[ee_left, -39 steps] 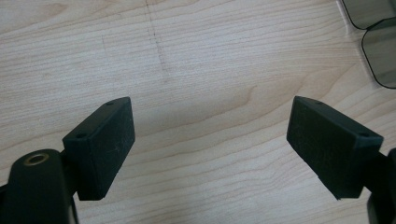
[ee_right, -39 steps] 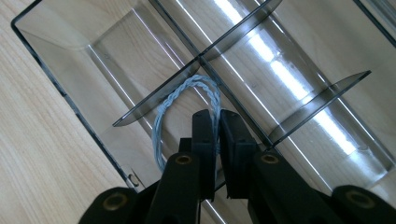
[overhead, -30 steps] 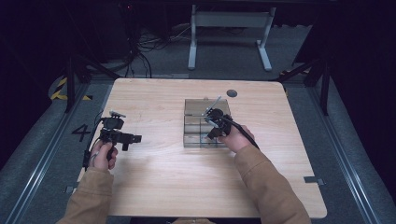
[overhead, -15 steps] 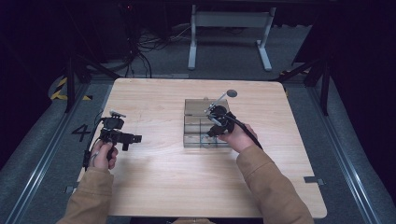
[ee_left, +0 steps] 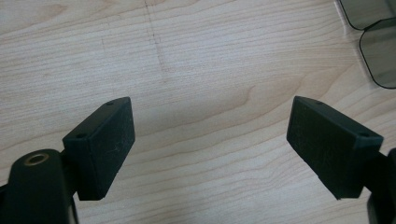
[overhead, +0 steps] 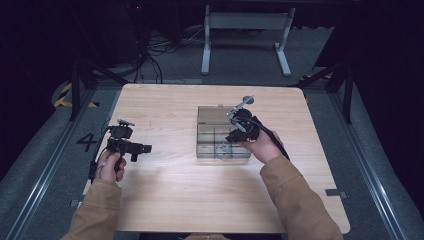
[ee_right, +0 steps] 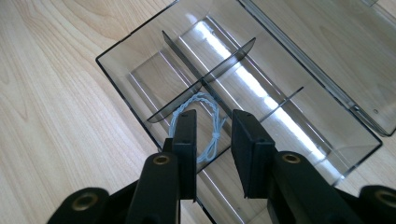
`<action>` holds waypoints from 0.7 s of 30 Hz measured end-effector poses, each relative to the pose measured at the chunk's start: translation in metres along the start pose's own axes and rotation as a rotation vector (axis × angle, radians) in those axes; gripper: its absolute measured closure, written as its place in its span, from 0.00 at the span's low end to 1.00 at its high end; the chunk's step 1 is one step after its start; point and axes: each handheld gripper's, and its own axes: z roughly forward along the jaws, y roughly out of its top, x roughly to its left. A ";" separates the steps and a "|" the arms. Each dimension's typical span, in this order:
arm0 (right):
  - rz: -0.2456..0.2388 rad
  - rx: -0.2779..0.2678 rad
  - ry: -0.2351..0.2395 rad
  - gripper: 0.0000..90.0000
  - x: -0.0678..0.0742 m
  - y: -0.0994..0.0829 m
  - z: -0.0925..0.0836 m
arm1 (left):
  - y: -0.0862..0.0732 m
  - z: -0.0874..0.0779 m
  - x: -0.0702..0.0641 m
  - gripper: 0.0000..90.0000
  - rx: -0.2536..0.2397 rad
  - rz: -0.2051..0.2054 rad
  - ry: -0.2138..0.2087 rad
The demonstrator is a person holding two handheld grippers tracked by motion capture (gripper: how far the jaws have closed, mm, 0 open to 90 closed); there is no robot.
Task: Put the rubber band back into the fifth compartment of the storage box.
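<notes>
While the right gripper (ee_right: 212,140) hangs just above the clear smoky plastic organiser box with divider walls (ee_right: 140,42), its jaws have just been opening and stand part-way apart with nothing pressed between them. The pale blue twisted loop of cord (ee_right: 205,119) lies on the floor of a compartment at lower centre of the right gripper view, partly behind the left-hand jaw. To finish cleanly, I would lift straight up so neither pad snags the cord or a divider. The left gripper (ee_left: 210,140) rests wide open over bare light wooden table (ee_left: 196,56), at left of the high view.
</notes>
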 end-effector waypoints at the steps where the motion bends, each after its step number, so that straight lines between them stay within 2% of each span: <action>1: 0.002 -0.004 0.002 0.80 0.000 -0.001 -0.002 | 0.000 0.000 0.000 0.18 0.000 0.000 0.000; 21: 0.017 -0.052 -0.018 0.79 -0.007 -0.033 -0.044 | 0.000 0.000 0.000 0.18 0.000 -0.004 -0.001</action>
